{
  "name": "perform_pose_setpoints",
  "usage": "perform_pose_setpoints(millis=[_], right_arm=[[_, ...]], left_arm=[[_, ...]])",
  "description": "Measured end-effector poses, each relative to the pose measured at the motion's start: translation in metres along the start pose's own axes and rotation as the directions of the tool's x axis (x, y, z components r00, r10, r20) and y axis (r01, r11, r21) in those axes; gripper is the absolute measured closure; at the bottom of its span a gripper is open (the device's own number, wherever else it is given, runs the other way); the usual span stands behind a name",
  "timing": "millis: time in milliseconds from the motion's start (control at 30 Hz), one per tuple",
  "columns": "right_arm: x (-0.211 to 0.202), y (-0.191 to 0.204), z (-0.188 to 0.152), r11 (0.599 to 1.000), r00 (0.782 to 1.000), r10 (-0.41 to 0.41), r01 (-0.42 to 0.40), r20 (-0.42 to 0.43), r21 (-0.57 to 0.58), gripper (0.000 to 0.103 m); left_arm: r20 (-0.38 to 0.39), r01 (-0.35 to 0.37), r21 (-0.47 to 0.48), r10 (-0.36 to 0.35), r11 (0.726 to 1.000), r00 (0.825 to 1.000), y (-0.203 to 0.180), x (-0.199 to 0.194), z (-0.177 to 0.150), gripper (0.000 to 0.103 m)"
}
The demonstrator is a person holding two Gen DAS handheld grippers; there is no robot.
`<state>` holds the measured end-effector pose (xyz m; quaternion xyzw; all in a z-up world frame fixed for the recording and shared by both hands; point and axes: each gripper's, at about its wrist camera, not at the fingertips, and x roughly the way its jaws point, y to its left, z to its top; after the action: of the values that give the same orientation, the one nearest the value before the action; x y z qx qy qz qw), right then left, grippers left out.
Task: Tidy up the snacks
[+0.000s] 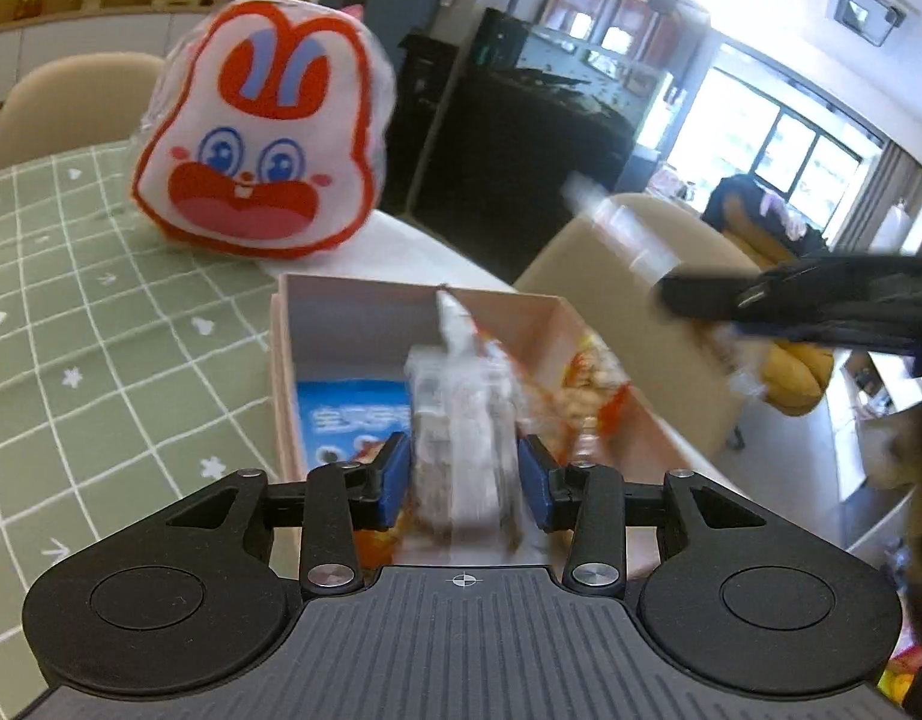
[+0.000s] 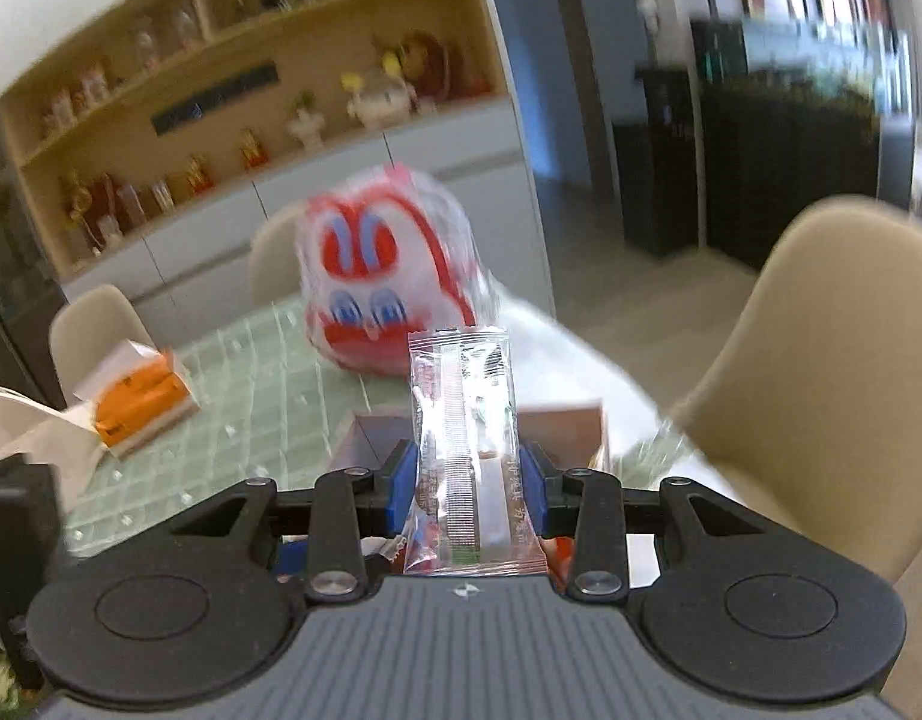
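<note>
Tablecloth (image 2: 269,354) beyond; packet (image 2: 467,450) between fingers (image 2: 404,480).

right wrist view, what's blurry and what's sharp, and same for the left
Right wrist view: the clear snack packet in the right gripper is sharp, rabbit bag and shelves smeared. Left wrist view: rabbit bag fairly crisp, held packet blurred, window glare top right.
</note>
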<state>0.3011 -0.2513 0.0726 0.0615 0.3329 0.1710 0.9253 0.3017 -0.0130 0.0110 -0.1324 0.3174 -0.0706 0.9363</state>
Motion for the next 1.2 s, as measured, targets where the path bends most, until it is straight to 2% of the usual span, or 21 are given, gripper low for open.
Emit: perform_pose_setpoints(millis=[67, 133, 233, 400, 467, 567, 633, 733, 900, 1067, 1100, 1200], right_arm=[[0.034, 0.001, -0.005, 0.999, 0.997, -0.036, 0.037, -0.068, 0.013, 0.066], [0.061, 0.002, -0.012, 0.999, 0.992, -0.029, 0.033, -0.120, 0.028, 0.066], [0.073, 0.006, -0.018, 0.999, 0.994, -0.015, 0.019, -0.107, 0.028, 0.064], [0.057, 0.007, -0.021, 0.998, 0.995, 0.045, -0.040, -0.092, 0.053, 0.057], [0.037, 0.012, -0.020, 0.997, 0.998, 0.055, -0.053, -0.038, 0.053, 0.052], [-0.006, 0.021, -0.037, 0.999, 0.998, 0.032, -0.033, 0.047, 0.017, 0.050], [-0.035, 0.029, -0.058, 1.000, 0.996, 0.022, -0.021, 0.091, -0.012, 0.040], [-0.069, 0.040, -0.104, 1.000, 0.993, 0.000, 0.003, 0.122, -0.027, 0.034], [-0.077, 0.055, -0.181, 0.998, 0.996, -0.047, 0.050, 0.080, -0.036, 0.027], [-0.051, 0.065, -0.209, 0.995, 0.995, -0.095, 0.096, 0.014, -0.017, 0.027], [-0.051, 0.067, -0.211, 0.994, 0.994, -0.103, 0.103, 0.037, -0.022, 0.023], [-0.047, 0.072, -0.211, 0.989, 0.990, -0.138, 0.139, 0.021, -0.051, 0.021]], left_arm=[[0.031, -0.010, -0.016, 0.010, 1.000, 0.999, 0.008, -0.002, -0.001, 0.059], [0.073, -0.019, -0.063, 0.024, 0.998, 0.997, 0.017, -0.012, 0.000, 0.059], [0.132, -0.033, -0.073, 0.042, 0.997, 0.990, 0.024, -0.030, 0.002, 0.059], [0.168, -0.090, -0.056, 0.098, 0.994, 0.981, 0.022, -0.064, -0.008, 0.059], [0.187, -0.130, -0.073, 0.142, 0.989, 0.972, 0.019, -0.081, -0.020, 0.059], [0.215, -0.145, -0.051, 0.152, 0.988, 0.965, 0.008, -0.104, -0.041, 0.059], [0.200, -0.144, -0.019, 0.145, 0.989, 0.969, -0.001, -0.115, -0.060, 0.059], [0.124, -0.158, 0.038, 0.152, 0.987, 0.981, -0.015, -0.123, -0.094, 0.059], [0.025, -0.169, 0.049, 0.168, 0.984, 0.986, -0.017, -0.132, -0.148, 0.059], [0.046, -0.227, 0.072, 0.224, 0.971, 0.974, -0.013, -0.129, -0.163, 0.059], [0.046, -0.236, 0.072, 0.233, 0.969, 0.971, -0.012, -0.128, -0.164, 0.059], [0.048, -0.257, 0.074, 0.254, 0.964, 0.966, -0.004, -0.120, -0.160, 0.059]])
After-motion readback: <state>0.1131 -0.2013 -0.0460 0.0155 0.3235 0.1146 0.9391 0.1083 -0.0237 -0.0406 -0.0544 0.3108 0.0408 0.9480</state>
